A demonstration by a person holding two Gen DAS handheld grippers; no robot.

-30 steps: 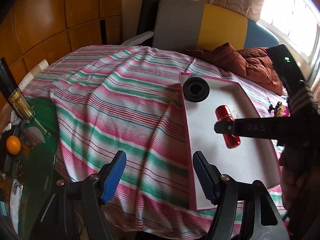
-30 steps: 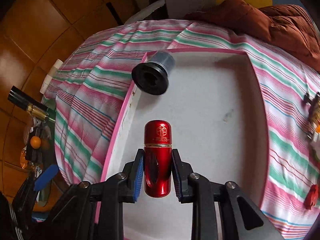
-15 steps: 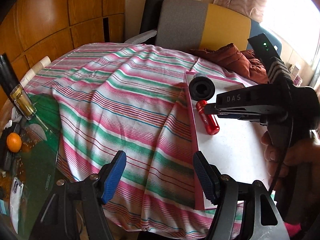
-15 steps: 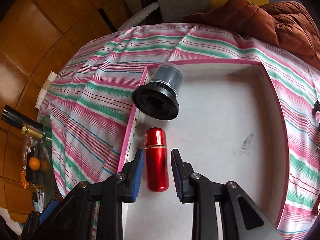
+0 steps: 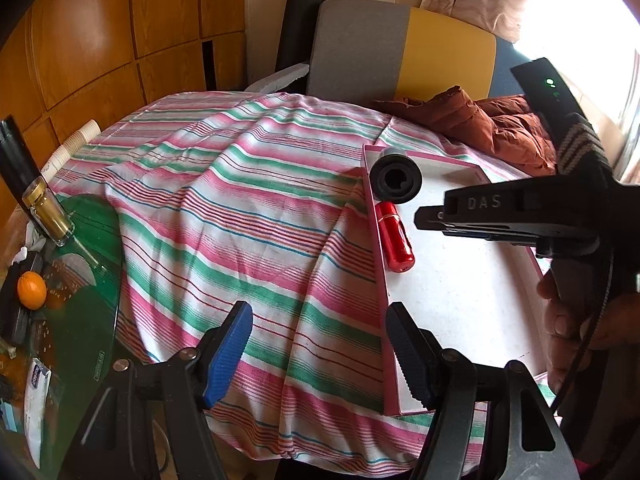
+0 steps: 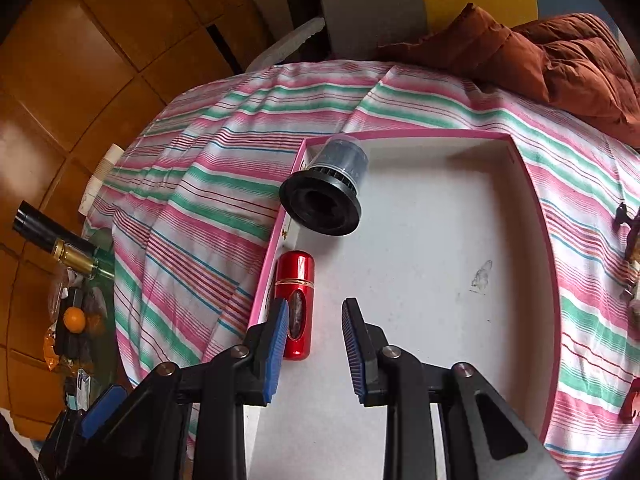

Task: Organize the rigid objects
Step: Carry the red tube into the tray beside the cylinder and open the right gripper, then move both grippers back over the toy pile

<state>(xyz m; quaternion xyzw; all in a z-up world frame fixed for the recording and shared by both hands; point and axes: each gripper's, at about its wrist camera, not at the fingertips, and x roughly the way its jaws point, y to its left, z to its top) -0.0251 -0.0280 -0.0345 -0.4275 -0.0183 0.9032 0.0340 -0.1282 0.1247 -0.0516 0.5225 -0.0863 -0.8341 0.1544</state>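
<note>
Red bottle lies lengthwise along the tray wall, just left of the right claw, which gapes empty; left claw wide too.

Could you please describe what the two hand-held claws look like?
Both are black plastic frames with silver screws and ribbed blue finger pads. The right claw has "DAS" embossed on its side, a green light on top, a black cable, and a striped knit cuff above the hand.

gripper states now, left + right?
Left gripper: open, empty, above the striped cloth.
Right gripper: open, empty; glossy red metal cylinder lies beside its left finger.
</note>
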